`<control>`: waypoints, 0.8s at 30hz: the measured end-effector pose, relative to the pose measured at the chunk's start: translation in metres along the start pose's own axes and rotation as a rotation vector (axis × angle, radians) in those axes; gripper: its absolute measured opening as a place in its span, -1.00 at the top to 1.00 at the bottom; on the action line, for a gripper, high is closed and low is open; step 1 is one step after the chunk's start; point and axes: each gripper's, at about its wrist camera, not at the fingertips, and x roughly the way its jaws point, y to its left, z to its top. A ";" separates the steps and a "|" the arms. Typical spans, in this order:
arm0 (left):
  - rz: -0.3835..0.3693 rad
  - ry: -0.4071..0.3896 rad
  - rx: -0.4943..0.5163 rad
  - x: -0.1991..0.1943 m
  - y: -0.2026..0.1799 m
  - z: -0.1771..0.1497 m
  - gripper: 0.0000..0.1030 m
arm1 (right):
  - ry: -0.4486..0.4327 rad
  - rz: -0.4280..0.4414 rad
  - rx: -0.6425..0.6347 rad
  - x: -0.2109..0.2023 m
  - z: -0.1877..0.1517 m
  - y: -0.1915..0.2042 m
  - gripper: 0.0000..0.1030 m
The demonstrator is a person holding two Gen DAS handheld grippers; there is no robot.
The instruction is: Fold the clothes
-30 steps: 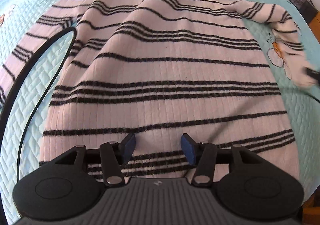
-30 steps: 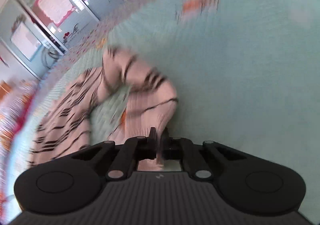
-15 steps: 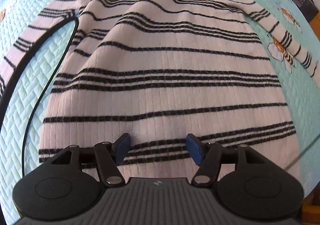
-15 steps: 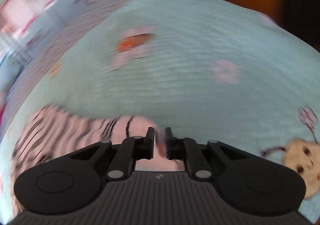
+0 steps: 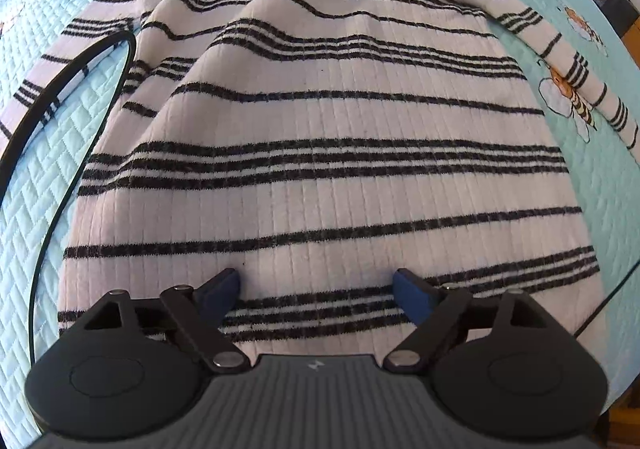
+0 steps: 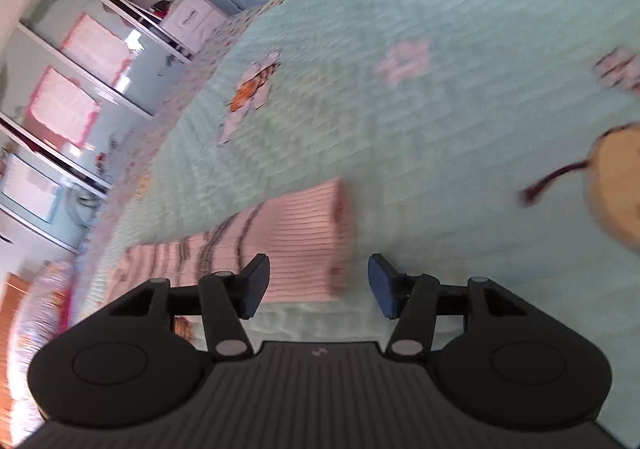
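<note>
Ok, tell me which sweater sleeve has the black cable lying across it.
The sleeve at the left edge of the left wrist view: the black cable loops over it. The other sleeve, on the right, lies straight on the quilt, cable-free.

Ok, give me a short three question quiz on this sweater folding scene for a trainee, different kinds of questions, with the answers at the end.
1. True or false: the right gripper is clamped on the sleeve cuff.
2. Multiple choice: the striped sweater lies on A) a wooden table, B) a light blue quilted bedspread, C) a tiled floor.
3. Fill in: a black ____ curves over the sweater's sleeve at the left of the left wrist view.

Key
1. False: its fingers stand apart and are opening, the cuff loose between them.
2. B.
3. Cable.
</note>
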 end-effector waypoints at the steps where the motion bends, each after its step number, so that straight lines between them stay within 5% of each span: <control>1: 0.000 0.003 -0.004 0.001 0.000 0.001 -0.70 | -0.004 0.009 0.021 0.004 0.000 0.000 -0.10; 6: 0.005 0.012 -0.007 0.004 -0.003 0.005 -0.81 | -0.019 0.035 0.066 0.013 0.002 -0.006 0.07; 10: 0.015 0.017 -0.001 0.007 -0.007 0.007 -0.85 | -0.008 -0.021 0.036 0.012 0.003 -0.010 0.90; 19: -0.012 0.023 -0.014 0.005 0.001 0.010 -0.85 | -0.045 0.017 0.111 -0.033 0.013 0.001 0.98; 24: -0.024 0.017 0.001 0.003 0.003 0.008 -0.85 | 0.004 -0.217 -0.001 -0.007 0.013 -0.012 1.00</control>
